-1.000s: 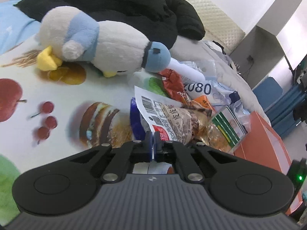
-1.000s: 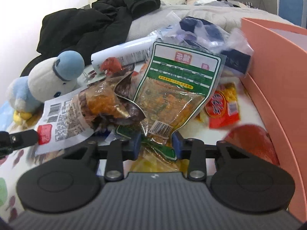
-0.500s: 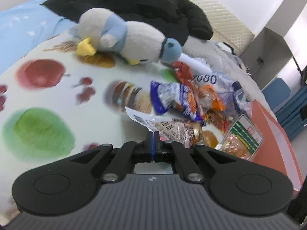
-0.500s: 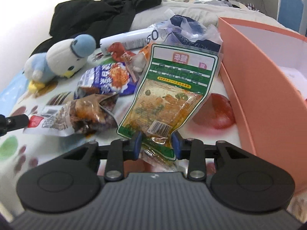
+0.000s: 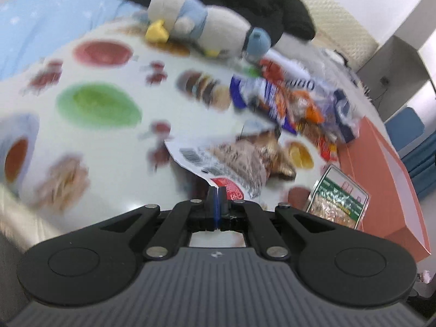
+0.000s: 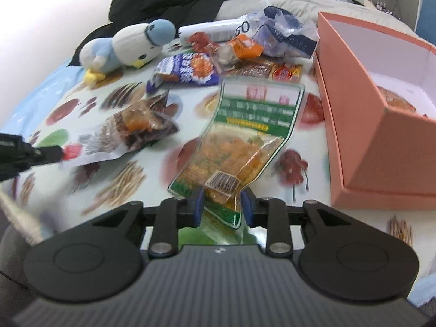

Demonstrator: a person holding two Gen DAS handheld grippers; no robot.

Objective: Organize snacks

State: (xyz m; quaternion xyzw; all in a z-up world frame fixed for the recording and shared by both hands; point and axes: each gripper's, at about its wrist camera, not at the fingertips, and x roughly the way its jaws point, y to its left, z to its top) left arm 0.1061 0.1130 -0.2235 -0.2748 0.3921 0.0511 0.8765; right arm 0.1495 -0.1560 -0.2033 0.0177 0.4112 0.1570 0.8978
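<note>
My left gripper (image 5: 217, 192) is shut on the corner of a clear snack bag with a barcode and brown pieces (image 5: 234, 160), held above the fruit-print cloth; bag and gripper also show in the right wrist view (image 6: 130, 128), (image 6: 57, 154). My right gripper (image 6: 221, 204) is shut on the bottom edge of a green-and-white pouch of orange snacks (image 6: 245, 136), lifted above the cloth; the pouch also shows in the left wrist view (image 5: 338, 204). An open salmon box (image 6: 362, 125) stands to the right. A pile of snack packets (image 6: 226, 57) lies further back.
A blue-and-white plush bird (image 6: 128, 46) and a black jacket (image 6: 177, 2) lie at the back of the bed. A white tube (image 6: 215, 28) and clear plastic bags (image 6: 283, 27) lie by the pile. The box holds an orange-brown item (image 6: 395, 100).
Both grippers have pulled back from the pile, each carrying its bag. The green pouch and the clear bag now hang over the cloth in front of the pile, and the box interior shows.
</note>
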